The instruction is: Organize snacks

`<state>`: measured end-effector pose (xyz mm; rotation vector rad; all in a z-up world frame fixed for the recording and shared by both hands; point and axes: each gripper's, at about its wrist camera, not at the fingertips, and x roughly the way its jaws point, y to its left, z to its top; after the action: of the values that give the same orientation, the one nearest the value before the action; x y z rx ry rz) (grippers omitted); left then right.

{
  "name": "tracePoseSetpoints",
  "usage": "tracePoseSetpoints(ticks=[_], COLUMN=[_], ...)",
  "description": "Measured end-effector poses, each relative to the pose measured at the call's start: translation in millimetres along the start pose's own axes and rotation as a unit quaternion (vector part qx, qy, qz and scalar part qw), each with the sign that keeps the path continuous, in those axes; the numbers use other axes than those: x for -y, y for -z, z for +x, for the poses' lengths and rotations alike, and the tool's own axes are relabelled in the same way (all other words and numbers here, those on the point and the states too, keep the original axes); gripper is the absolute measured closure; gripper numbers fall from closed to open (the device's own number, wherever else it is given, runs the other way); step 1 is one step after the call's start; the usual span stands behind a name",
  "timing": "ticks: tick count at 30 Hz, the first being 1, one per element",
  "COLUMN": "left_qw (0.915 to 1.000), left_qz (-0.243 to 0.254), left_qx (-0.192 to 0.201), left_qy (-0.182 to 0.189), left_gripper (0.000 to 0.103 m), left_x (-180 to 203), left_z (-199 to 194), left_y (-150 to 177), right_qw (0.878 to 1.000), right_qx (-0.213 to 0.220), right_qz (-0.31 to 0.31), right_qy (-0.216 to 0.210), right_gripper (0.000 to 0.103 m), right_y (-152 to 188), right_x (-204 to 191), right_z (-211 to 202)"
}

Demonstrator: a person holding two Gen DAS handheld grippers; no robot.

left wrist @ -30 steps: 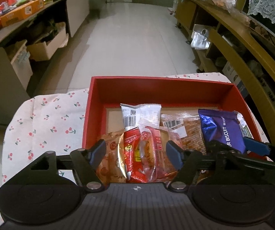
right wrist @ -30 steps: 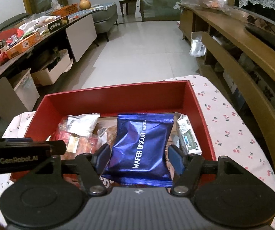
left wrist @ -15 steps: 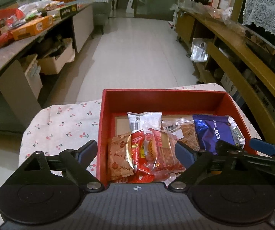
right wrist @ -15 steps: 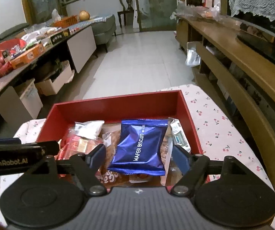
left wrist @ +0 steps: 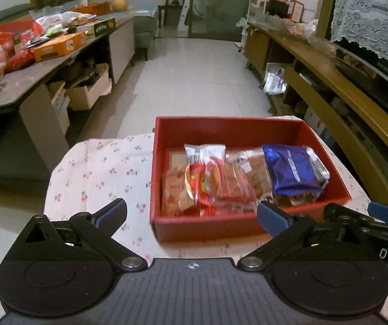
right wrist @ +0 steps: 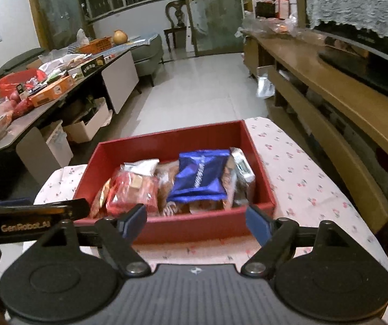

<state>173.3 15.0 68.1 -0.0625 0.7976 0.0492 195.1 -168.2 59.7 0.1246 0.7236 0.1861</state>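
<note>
Snacks fill a red box (left wrist: 231, 132) that sits on a counter (left wrist: 99, 173) covered with a cherry-print cloth. In the left wrist view the box lies at about 1 o'clock from the left gripper (left wrist: 191, 214), just beyond its fingertips. Inside it, a blue wafer biscuit pack (left wrist: 291, 170) rests toward the 3 o'clock side, touching a silver packet (left wrist: 317, 163) that stands on edge against the right wall. A clear-wrapped red snack bag (left wrist: 212, 176) lies toward the 9 o'clock side, overlapping orange-brown packets (left wrist: 173, 189) beneath it, and brown biscuit packs (left wrist: 256, 170) sit between the red bag and the blue pack.

Both sets of jaws are spread wide and hold nothing. The left gripper hovers over the cloth at the near left corner of the box, with its right finger in line with the front wall. The right gripper (right wrist: 196, 220) hovers in front of the near wall of the box (right wrist: 166, 140), with the blue pack (right wrist: 199, 174) at 12 o'clock ahead of it. Its fingertips are apart from the snacks.

At 9 o'clock, across the tiled floor (left wrist: 194, 81), a long side table (left wrist: 31, 73) carries boxes and bags; at 3 o'clock a wooden shelf unit (left wrist: 342, 86) runs along the wall.
</note>
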Motion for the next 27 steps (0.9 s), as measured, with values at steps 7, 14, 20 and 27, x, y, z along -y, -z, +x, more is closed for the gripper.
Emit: tracePoseSetpoints(ticks=[7, 14, 20, 27], left_qw=[0.9999, 0.9992, 0.9981, 0.9987], left_qz=[0.001, 0.036, 0.058, 0.039], left_qx=[0.000, 0.005, -0.021, -0.026], left_qy=[0.011, 0.017, 0.005, 0.022], left_gripper=[0.000, 0.000, 0.000, 0.003], left_x=[-0.2, 7.2, 13.6, 8.5], left_z=[-18.3, -33.8, -32.8, -31.2], left_y=[22.8, 39.5, 47.6, 52.1], right_qw=[1.000, 1.000, 1.000, 0.999], right_qx=[-0.003, -0.006, -0.010, -0.012], right_qz=[0.014, 0.011, 0.003, 0.011], right_qy=[-0.009, -0.018, -0.021, -0.030], right_gripper=[0.000, 0.000, 0.000, 0.000], right_y=[25.3, 43.4, 53.6, 53.6], right_x=[5.4, 3.3, 1.1, 2.9], right_z=[-26.3, -41.9, -49.0, -48.4])
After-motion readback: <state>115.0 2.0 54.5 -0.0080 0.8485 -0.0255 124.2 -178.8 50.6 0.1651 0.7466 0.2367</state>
